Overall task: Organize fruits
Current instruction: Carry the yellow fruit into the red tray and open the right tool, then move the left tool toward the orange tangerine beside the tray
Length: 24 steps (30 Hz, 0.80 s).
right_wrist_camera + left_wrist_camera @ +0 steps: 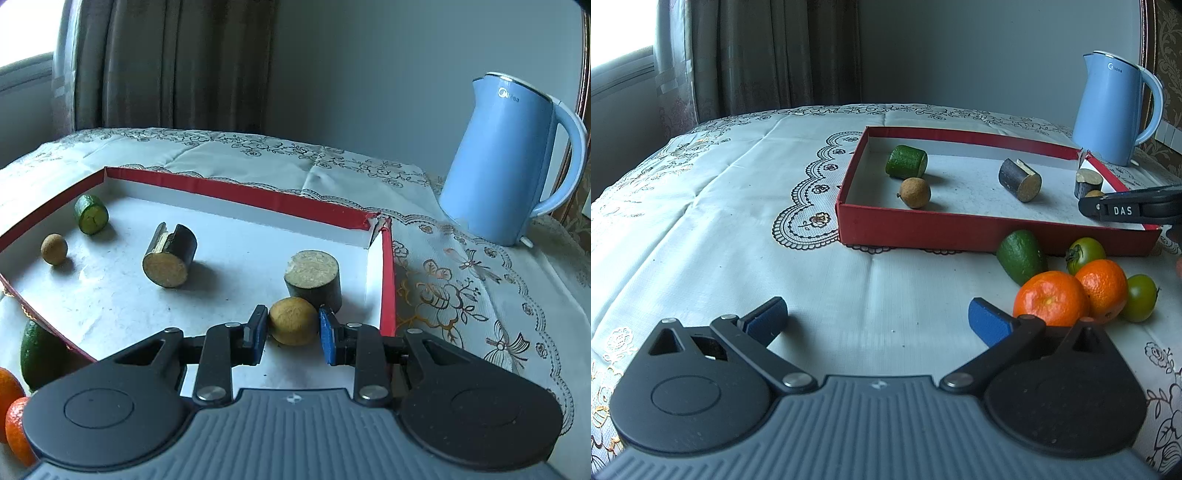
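Brown little round fruit point(293, 320) sits pinched in the right claw point(293, 326), low inside the red box point(386, 280), touching a dark stump point(314, 280); letting go could send it rolling. Left claw point(877, 321) hangs open, empty.

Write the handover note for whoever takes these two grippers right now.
Right gripper: shut on a small round tan fruit, low inside the red tray, beside the upright dark cut piece.
Left gripper: open, empty, over the bare tablecloth.
In the tray: green cut piece, another tan fruit, lying dark cut piece.
Still outside, in front of the tray: avocado, two oranges, two green tomatoes.
Left to do: release the tan fruit, then likely move those five in.
The blue kettle stands behind the tray.
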{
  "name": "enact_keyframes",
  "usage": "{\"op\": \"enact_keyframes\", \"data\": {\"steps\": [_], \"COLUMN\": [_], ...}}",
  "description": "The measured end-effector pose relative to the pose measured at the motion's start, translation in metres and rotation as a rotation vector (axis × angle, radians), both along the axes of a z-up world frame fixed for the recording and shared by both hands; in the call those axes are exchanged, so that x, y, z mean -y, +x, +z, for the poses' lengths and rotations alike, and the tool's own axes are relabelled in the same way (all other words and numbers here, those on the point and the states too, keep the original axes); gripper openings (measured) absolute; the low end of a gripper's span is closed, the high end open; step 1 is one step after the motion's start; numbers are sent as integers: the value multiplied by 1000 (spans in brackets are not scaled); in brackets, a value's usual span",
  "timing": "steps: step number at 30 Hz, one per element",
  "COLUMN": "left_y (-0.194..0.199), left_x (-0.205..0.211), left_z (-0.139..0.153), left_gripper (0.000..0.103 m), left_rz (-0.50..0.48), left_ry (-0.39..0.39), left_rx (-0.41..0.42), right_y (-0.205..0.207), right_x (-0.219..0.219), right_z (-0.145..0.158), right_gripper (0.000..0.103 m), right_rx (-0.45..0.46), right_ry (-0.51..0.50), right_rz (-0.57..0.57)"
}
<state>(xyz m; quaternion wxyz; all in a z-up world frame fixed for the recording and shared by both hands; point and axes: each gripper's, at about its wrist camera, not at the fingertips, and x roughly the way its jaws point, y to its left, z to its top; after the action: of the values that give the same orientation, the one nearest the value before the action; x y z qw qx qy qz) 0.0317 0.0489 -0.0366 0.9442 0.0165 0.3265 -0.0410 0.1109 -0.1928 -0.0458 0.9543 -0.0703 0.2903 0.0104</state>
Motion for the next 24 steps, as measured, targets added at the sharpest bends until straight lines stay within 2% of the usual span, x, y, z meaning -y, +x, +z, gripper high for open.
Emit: {"op": "enact_keyframes", "data": {"steps": [3,5,7,10,13,16,22,24], "left_y": [0,0,0,0,0,0,0,0], "left_x": [0,0,0,0,0,0,0,0], "left_z": [0,0,0,0,0,0,0,0], "left_gripper": [103,103,103,103,103,103,103,103], "left_rz": [0,0,0,0,0,0,0,-1], "left_ry": [0,0,0,0,0,0,0,0], "left_rx": [0,0,0,0,0,0,0,0], "right_y": [-4,-7,-17,-32,-52,-72,-104,-109], "right_x": [2,4,4,1,2,6,28,32], "right_z": [2,3,5,11,13,11,8,6], "right_gripper": [33,58,69,70,81,83,84,87], "right_rx": [5,9,37,95,152,178,192,188], "right_ry": [15,22,17,-24,-39,-44,45,46], "right_rz": [1,2,2,-11,-36,-57,-92,-112]}}
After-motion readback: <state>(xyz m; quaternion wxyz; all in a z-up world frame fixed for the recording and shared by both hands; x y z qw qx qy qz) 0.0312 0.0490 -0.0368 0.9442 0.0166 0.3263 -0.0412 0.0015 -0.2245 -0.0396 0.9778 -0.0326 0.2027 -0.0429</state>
